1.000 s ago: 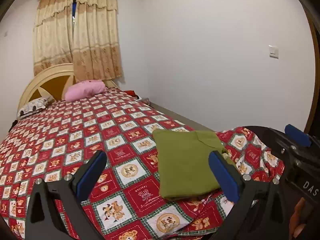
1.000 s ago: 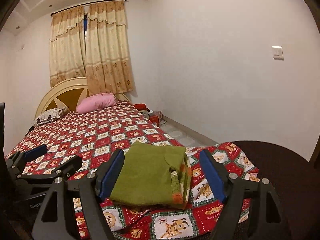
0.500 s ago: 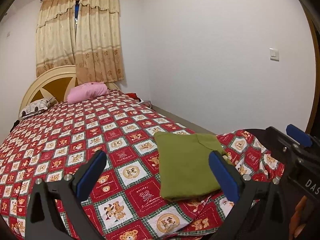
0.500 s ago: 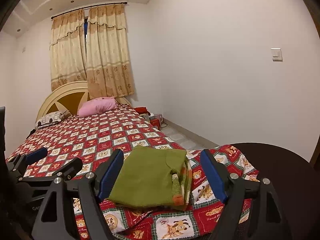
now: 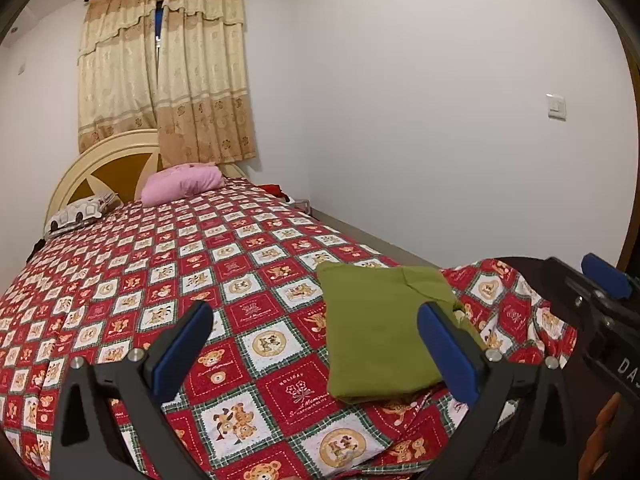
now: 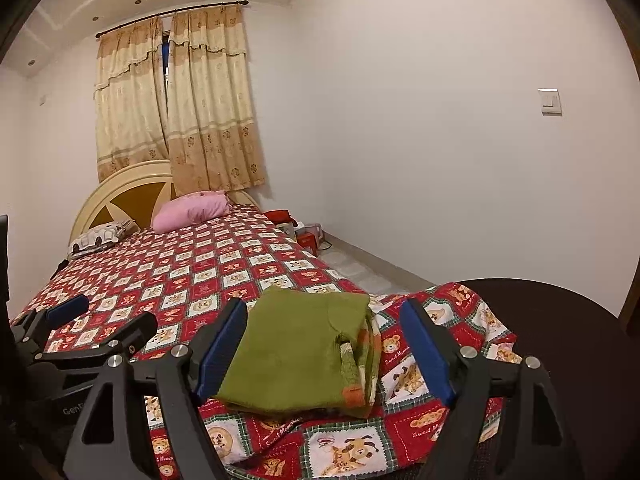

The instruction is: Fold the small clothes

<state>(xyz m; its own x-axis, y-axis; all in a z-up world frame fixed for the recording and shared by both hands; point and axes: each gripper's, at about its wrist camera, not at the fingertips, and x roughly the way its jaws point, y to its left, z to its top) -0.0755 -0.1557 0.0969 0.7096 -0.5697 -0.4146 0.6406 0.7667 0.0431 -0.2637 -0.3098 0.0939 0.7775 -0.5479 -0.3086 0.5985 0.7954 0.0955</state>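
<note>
A folded olive-green garment (image 5: 380, 328) lies flat on the red patchwork bedspread (image 5: 224, 272) near the foot of the bed. In the right wrist view the green garment (image 6: 296, 348) shows striped orange and cream edges on its right side. My left gripper (image 5: 316, 340) is open and empty, held above the bedspread just left of the garment. My right gripper (image 6: 324, 352) is open and empty, raised above the garment with a finger on each side of it. The right gripper's body shows at the right of the left wrist view (image 5: 592, 300).
A pink pillow (image 5: 182, 182) and a patterned pillow (image 5: 80, 212) lie at the cream headboard (image 5: 108, 160). The white wall (image 5: 440, 120) runs along the bed's right side. Red items sit on the floor (image 6: 308, 236) by the bed. A dark round surface (image 6: 560, 320) lies at right.
Both grippers have lifted and tilted up slightly, so the bed sits lower in both views. The garment has not moved. Both stay open.
</note>
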